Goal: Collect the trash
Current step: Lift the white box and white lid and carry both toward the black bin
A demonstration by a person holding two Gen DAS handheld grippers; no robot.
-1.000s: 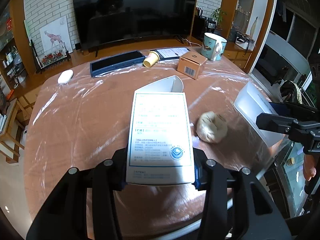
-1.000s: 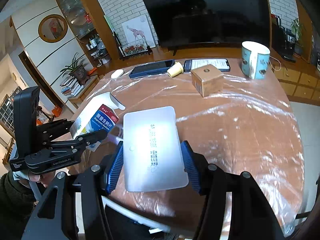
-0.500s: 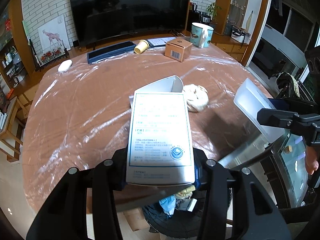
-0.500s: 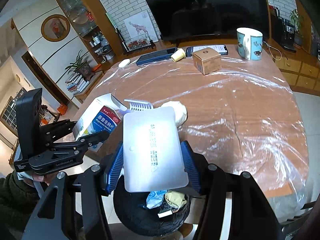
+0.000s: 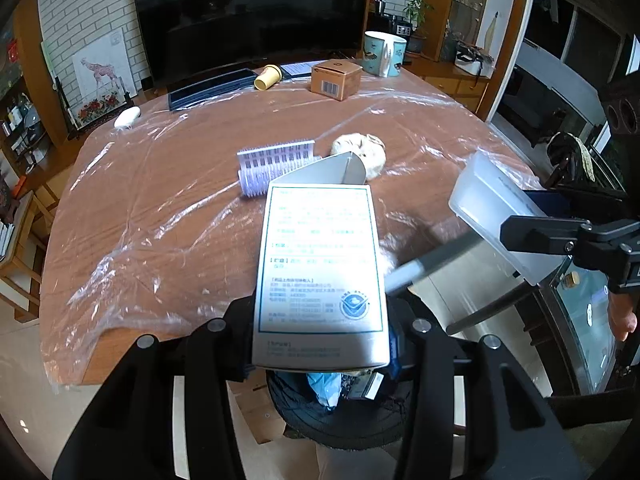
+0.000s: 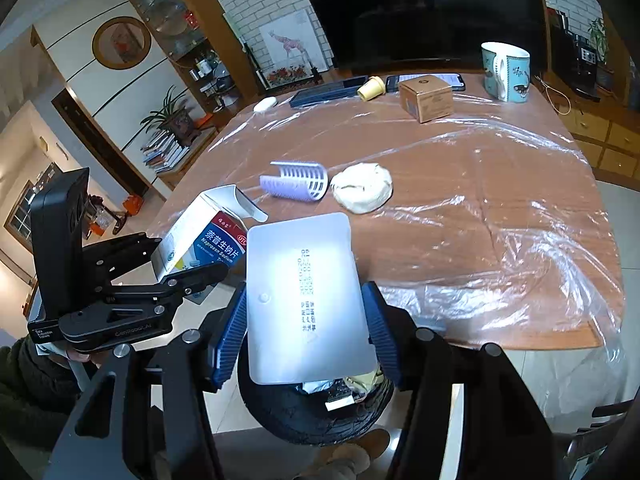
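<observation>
The left tongs (image 5: 320, 344) gripped the medicine box (image 5: 320, 272), the right tongs (image 6: 306, 336) the plastic tray (image 6: 304, 300). Both had drawn back from the bench (image 6: 480, 184) to above the bin (image 6: 312, 412), ready for dropping.

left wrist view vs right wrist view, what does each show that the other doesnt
Only the left wrist view shows the medicine box's printed back panel, gripped in the left tool. Only the right wrist view shows its blue front label and the wall plaque. Both show the white tray, hair roller, crumpled paper ball and black bin.
</observation>
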